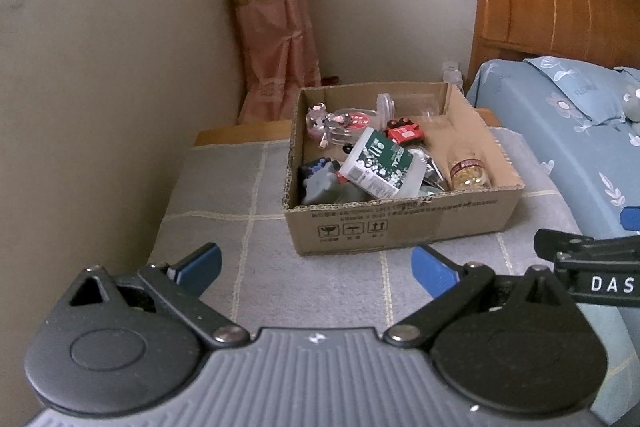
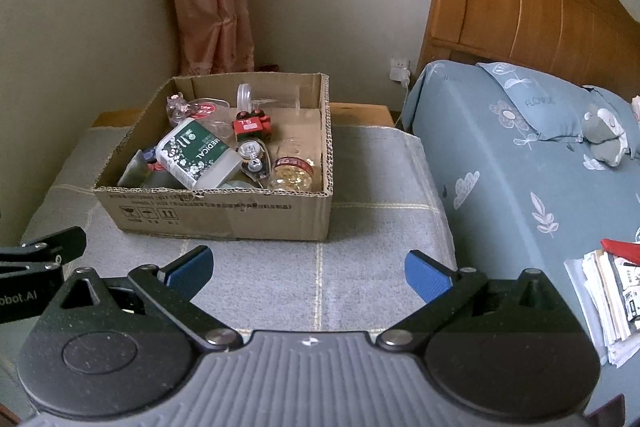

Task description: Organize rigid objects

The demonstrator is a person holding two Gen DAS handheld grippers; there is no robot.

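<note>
A cardboard box (image 1: 400, 227) (image 2: 224, 217) stands on a grey checked cloth. It holds several rigid objects: a green and white bottle marked MEDICAL (image 1: 380, 163) (image 2: 198, 153), a red toy vehicle (image 1: 406, 131) (image 2: 252, 125), a clear jar of golden capsules (image 1: 470, 173) (image 2: 292, 171), a clear pink figure (image 1: 318, 121) (image 2: 178, 107) and clear plastic lids. My left gripper (image 1: 318, 267) is open and empty, in front of the box. My right gripper (image 2: 308, 267) is open and empty, also in front of the box.
The grey cloth (image 1: 320, 287) (image 2: 360, 227) covers a low wooden table. A bed with a blue floral sheet (image 2: 520, 187) and wooden headboard (image 2: 520, 7) lies to the right. A stack of papers (image 2: 608, 299) lies on the bed. A wall and pink curtain (image 1: 272, 27) stand behind.
</note>
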